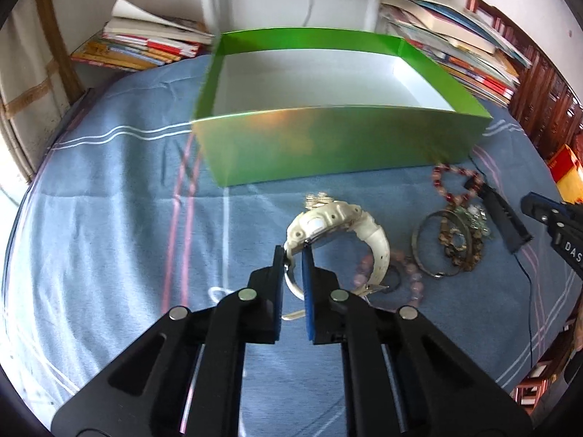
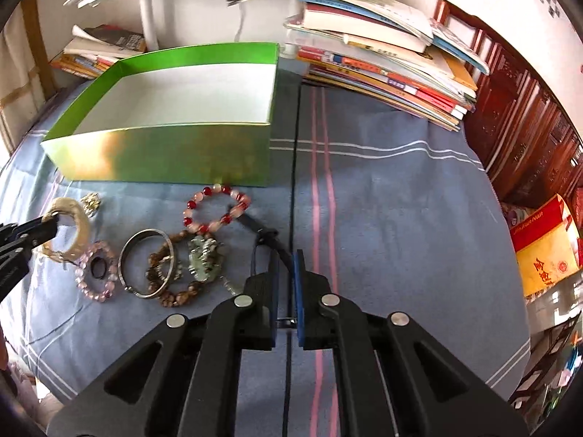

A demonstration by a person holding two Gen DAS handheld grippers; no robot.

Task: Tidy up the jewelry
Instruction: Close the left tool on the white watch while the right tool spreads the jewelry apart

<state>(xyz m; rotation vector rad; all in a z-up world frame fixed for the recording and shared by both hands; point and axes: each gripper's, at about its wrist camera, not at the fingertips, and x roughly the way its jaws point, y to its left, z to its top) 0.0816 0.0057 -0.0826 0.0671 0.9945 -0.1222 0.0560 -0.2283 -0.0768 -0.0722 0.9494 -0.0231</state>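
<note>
Gripping the white watch (image 1: 333, 231) by its strap, the left gripper (image 1: 293, 255) has its fingers nearly closed on the band, the watch face just past their tips and the band curling back to the right. Behind it stands the green box (image 1: 328, 145) on the blue cloth (image 1: 109, 200). The right gripper (image 2: 286, 266) is pinched almost shut on a black strap (image 2: 267, 235) (it runs away toward the red bead bracelet (image 2: 216, 209)), right of the jewelry pile.
</note>
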